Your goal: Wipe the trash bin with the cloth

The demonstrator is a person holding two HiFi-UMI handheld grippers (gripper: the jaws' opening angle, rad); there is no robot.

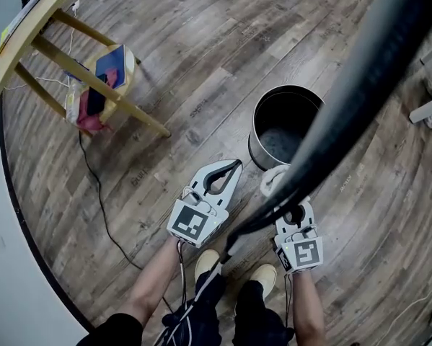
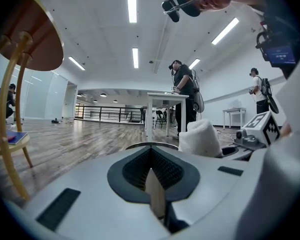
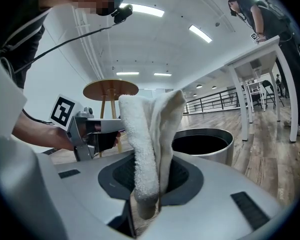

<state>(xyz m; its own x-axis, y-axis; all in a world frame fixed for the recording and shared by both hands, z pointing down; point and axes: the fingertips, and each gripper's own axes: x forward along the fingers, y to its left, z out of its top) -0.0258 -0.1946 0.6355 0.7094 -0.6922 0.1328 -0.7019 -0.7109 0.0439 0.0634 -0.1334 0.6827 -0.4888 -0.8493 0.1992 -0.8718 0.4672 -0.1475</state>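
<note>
The round metal trash bin [image 1: 262,148] stands open on the wood floor just ahead of both grippers; its inside is dark. My right gripper [image 1: 282,191] is shut on a white terry cloth [image 1: 272,182], held close to the bin's near wall. In the right gripper view the cloth [image 3: 147,139] stands up out of the jaws, with the bin [image 3: 210,151] right behind it. My left gripper [image 1: 235,166] is shut with nothing in it, left of the bin and beside the cloth [image 2: 200,136]. The left gripper [image 2: 151,153] jaws meet at their tips.
A wooden stool [image 1: 93,78] with coloured items on its lower shelf stands at the far left, and a thin cable [image 1: 100,207] runs along the floor from it. A thick black cable [image 1: 360,71] crosses the head view. White table legs [image 1: 428,110] are at the right. People [image 2: 182,91] stand far off.
</note>
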